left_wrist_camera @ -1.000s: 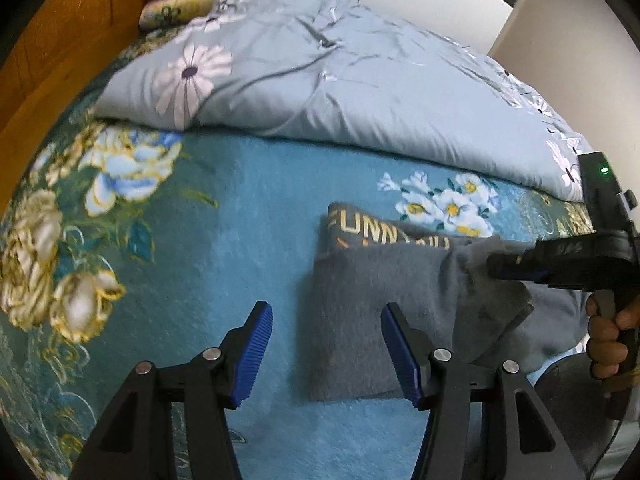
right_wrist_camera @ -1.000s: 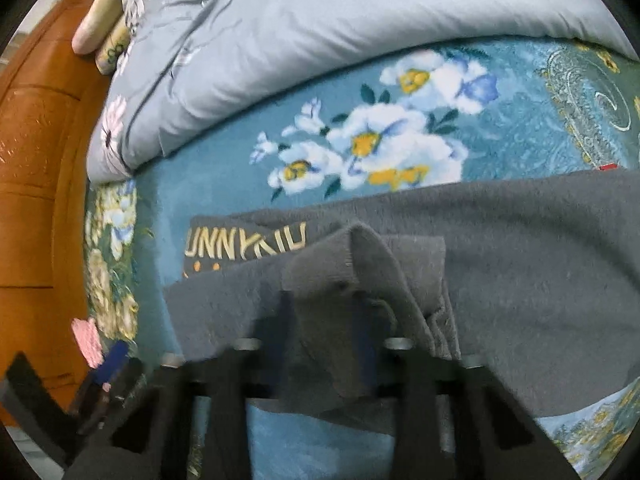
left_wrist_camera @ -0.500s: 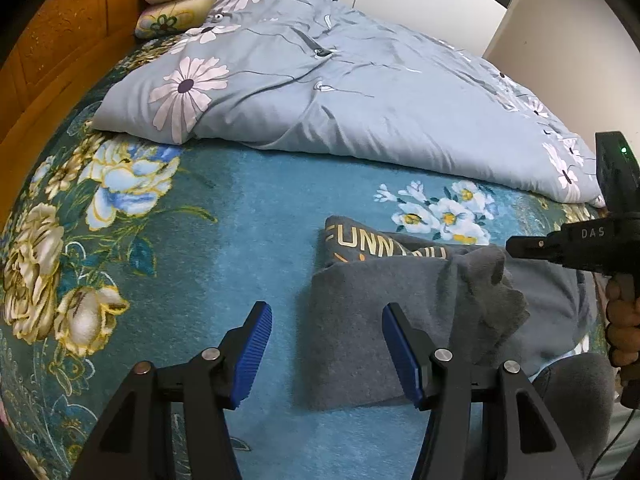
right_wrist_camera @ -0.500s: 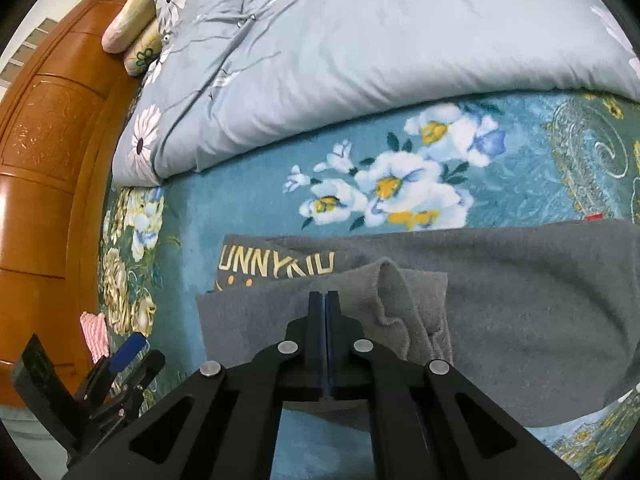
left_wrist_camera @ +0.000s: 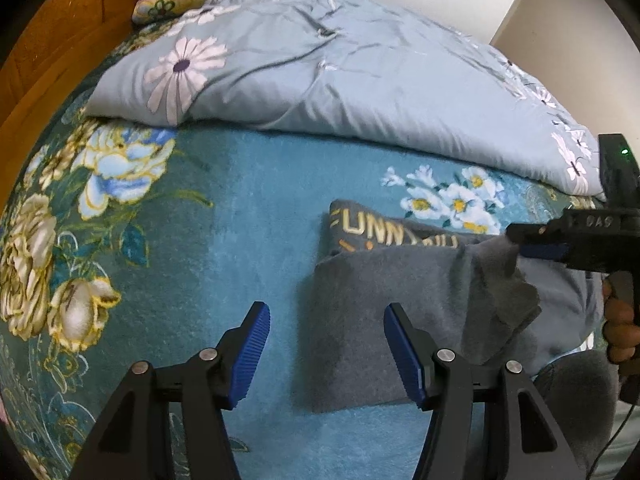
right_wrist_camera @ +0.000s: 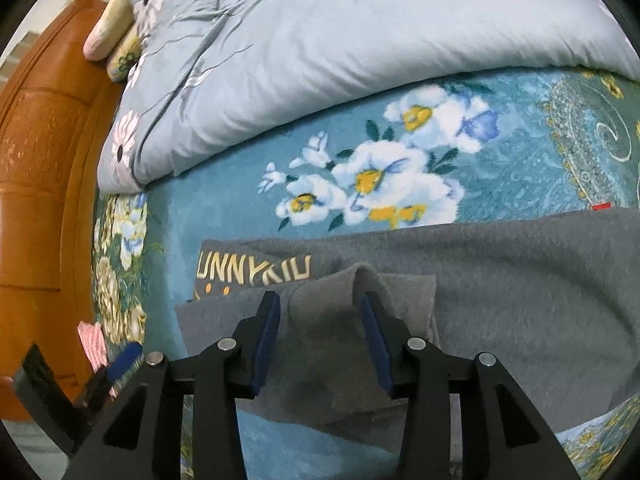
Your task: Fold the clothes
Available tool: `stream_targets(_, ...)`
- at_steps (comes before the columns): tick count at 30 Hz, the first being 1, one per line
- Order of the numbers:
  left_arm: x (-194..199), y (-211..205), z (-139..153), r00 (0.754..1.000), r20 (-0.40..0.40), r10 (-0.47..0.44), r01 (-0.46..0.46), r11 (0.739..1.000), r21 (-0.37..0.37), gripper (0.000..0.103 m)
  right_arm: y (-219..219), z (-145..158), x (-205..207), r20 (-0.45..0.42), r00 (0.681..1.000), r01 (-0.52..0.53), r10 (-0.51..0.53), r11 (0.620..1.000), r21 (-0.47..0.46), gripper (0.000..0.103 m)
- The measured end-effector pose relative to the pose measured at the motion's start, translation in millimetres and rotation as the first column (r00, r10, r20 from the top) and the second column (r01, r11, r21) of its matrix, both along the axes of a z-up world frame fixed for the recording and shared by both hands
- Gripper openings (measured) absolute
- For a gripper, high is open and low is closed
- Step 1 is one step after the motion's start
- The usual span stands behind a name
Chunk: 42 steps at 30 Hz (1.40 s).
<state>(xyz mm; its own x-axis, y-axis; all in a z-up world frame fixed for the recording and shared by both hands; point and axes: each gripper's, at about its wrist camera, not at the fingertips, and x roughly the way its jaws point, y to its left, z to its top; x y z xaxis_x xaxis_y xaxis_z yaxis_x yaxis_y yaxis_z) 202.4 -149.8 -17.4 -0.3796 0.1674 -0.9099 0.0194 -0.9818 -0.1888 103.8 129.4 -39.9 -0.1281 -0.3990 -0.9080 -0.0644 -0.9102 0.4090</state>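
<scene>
As the blue pads [right_wrist_camera: 266,334] of the right gripper [right_wrist_camera: 320,332] are drawn apart, the bunched fold of the grey garment [right_wrist_camera: 520,300], clamped a second ago, is released onto the floral blanket [left_wrist_camera: 248,208]. The left gripper [left_wrist_camera: 326,356] is held open and empty beside it; this fold is judged complete.

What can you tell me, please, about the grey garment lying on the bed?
The grey garment looks like soft, fleecy cloth with cream letters printed near one end. It lies partly folded on the teal flowered blanket, one flap laid over the lettering. A rumpled peak of cloth stands up between the fingers of the right gripper, whose jaws are opening off it. The left gripper hangs open above its edge, not touching.
</scene>
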Motion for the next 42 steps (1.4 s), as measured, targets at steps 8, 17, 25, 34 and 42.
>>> stream_targets(8,9.3,-11.1,-23.3,0.996,0.088,0.021,-0.016,0.999,-0.051,0.064,-9.7,-21.3,-4.2,0.059,0.998,-0.012,0.012,1.0,0.004,0.044)
stream_targets(17,12.4,-20.6,-26.7,0.993,0.108,0.053,-0.048,0.997,-0.053,0.064,-34.7,3.1,5.6,-0.031,0.996,-0.08,0.079,0.996,-0.027,0.006)
stream_targets(25,4.9,-15.5,-24.4,0.994,0.104,0.04,-0.037,0.999,-0.039,0.064,31.9,5.9,2.7,-0.003,0.991,0.136,-0.136,0.991,-0.009,0.006)
stream_targets(34,3.4,3.1,-23.8,0.995,0.1,-0.003,0.006,1.0,-0.026,0.064,30.3,6.8,13.8,-0.001,0.998,0.07,-0.07,0.997,-0.024,0.007)
stream_targets(42,8.9,-15.3,-22.6,0.992,0.105,0.071,-0.071,0.997,-0.002,0.064,1.0,97.1,0.1,-0.239,0.97,-0.012,-0.047,0.971,-0.238,0.007)
